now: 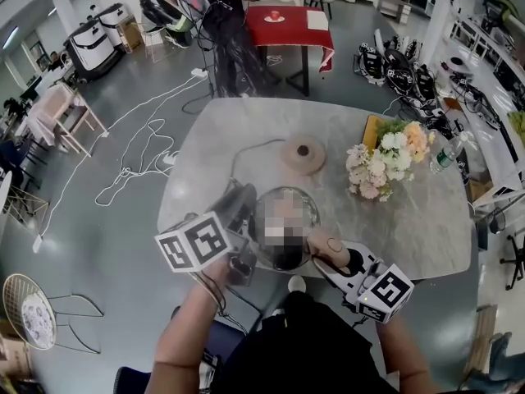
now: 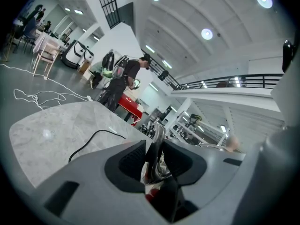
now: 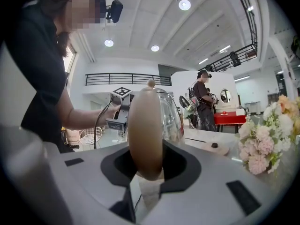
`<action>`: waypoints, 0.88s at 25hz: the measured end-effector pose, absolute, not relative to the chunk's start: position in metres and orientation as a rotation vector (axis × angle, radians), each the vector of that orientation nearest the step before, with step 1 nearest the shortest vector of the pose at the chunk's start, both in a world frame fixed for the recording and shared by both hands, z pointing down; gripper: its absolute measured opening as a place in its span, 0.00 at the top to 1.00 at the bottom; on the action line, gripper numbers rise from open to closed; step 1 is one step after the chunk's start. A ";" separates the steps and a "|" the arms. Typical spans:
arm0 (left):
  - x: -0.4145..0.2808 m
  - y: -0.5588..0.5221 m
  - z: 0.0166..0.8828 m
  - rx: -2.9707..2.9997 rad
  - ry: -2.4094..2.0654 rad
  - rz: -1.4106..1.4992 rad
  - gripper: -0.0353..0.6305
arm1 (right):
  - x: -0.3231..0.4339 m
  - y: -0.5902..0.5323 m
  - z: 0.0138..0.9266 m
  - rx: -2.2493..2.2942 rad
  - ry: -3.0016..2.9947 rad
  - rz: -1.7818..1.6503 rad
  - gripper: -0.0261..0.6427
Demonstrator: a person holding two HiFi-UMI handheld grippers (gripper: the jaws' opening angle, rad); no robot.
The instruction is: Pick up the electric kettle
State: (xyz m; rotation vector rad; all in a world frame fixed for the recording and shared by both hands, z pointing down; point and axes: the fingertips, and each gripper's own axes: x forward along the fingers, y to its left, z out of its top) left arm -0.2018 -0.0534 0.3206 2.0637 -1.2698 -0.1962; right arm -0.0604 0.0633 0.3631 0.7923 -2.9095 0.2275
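At six o'clock by the table (image 1: 410, 220) edge, the electric kettle (image 1: 284, 257) hung clear of its base (image 1: 302, 153) at twelve. The left gripper (image 2: 154, 158) pinched its metal lip and the right gripper (image 3: 146, 165) clamped the tan handle (image 3: 144, 135). The lift seemed underway; next it needed level, steady raising.

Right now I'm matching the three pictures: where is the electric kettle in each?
Head view: electric kettle lower centre, by the table's near edge.
Left gripper view: kettle bottom centre, shiny edge between the jaws.
Right gripper view: kettle centre, tan handle between the jaws.
Shared landmark: the red table, far behind in all three.
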 end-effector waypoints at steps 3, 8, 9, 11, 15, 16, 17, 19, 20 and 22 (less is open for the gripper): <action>-0.203 -0.049 0.322 2.060 -1.266 -0.200 0.78 | -0.062 0.068 0.364 0.798 -2.902 0.232 0.82; -0.204 -0.049 0.324 2.060 -1.261 -0.205 0.78 | -0.062 0.067 0.366 0.788 -2.895 0.228 0.82; -0.205 -0.050 0.324 2.059 -1.262 -0.206 0.78 | -0.063 0.066 0.366 0.783 -2.894 0.229 0.82; -0.206 -0.050 0.325 2.054 -1.261 -0.206 0.78 | -0.064 0.066 0.366 0.779 -2.891 0.234 0.82; -0.210 -0.050 0.325 2.048 -1.259 -0.212 0.78 | -0.068 0.066 0.367 0.774 -2.888 0.243 0.82; -0.210 -0.050 0.325 2.048 -1.260 -0.214 0.78 | -0.068 0.065 0.366 0.773 -2.889 0.246 0.82; -0.211 -0.051 0.325 2.047 -1.261 -0.218 0.78 | -0.068 0.064 0.366 0.773 -2.891 0.245 0.82; -0.212 -0.053 0.326 2.046 -1.264 -0.226 0.78 | -0.069 0.062 0.367 0.771 -2.890 0.237 0.82; -0.212 -0.053 0.326 2.045 -1.267 -0.229 0.78 | -0.069 0.061 0.367 0.771 -2.888 0.232 0.82; -0.212 -0.055 0.326 2.043 -1.270 -0.233 0.78 | -0.069 0.060 0.368 0.771 -2.885 0.227 0.82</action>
